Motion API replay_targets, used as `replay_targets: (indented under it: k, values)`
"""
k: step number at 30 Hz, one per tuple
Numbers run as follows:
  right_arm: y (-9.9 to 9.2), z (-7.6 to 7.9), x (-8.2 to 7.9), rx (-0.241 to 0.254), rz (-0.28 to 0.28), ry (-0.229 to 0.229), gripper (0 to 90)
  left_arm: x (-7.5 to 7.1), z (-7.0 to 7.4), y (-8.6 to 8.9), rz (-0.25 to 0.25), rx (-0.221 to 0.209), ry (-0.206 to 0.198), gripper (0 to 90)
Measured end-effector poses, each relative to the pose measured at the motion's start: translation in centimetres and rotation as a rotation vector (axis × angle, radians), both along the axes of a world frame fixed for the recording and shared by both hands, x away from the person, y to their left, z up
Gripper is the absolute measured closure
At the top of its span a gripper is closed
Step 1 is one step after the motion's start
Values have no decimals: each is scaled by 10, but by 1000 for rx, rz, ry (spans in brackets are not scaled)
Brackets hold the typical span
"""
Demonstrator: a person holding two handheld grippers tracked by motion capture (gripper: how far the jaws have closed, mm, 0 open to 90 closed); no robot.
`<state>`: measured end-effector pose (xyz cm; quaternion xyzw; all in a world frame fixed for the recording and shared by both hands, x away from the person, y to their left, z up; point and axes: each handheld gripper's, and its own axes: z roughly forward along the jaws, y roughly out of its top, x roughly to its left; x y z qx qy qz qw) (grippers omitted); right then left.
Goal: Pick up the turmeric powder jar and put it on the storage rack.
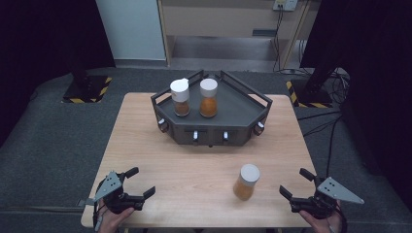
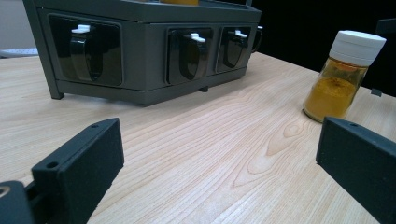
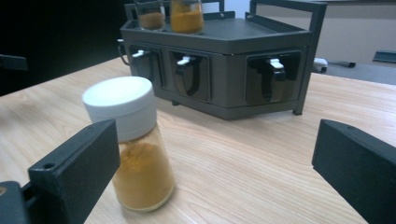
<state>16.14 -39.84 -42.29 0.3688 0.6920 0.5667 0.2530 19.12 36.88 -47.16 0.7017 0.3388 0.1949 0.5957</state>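
Note:
A dark grey rack [image 1: 243, 114] [image 2: 140, 46] [image 3: 243, 51] stands at the table's far middle, with two white-capped spice jars on it: one brown [image 1: 180, 97] [image 3: 150, 14], one orange [image 1: 208, 97] [image 3: 187, 15]. A third jar of orange powder [image 1: 246, 182] [image 2: 342, 74] [image 3: 135, 154] stands alone on the wood at the near right. My left gripper [image 1: 143, 182] [image 2: 219, 172] rests open at the near left corner, empty. My right gripper [image 1: 296, 183] [image 3: 215, 172] is open at the near right, just right of the lone jar, touching nothing.
The rack's front has several small drawers with white-tipped handles [image 1: 195, 136] [image 2: 194, 53] [image 3: 187, 70]. The wooden table [image 1: 194, 170] ends close behind both hands. Dark floor and black stands surround it.

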Motion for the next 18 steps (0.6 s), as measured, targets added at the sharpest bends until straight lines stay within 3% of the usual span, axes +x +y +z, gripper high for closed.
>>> replay_targets:
  k: [18]
  values:
    - [10, 31, 8, -48, 65, -4, 15, 0, 0, 0, 2, 6, 3, 0]
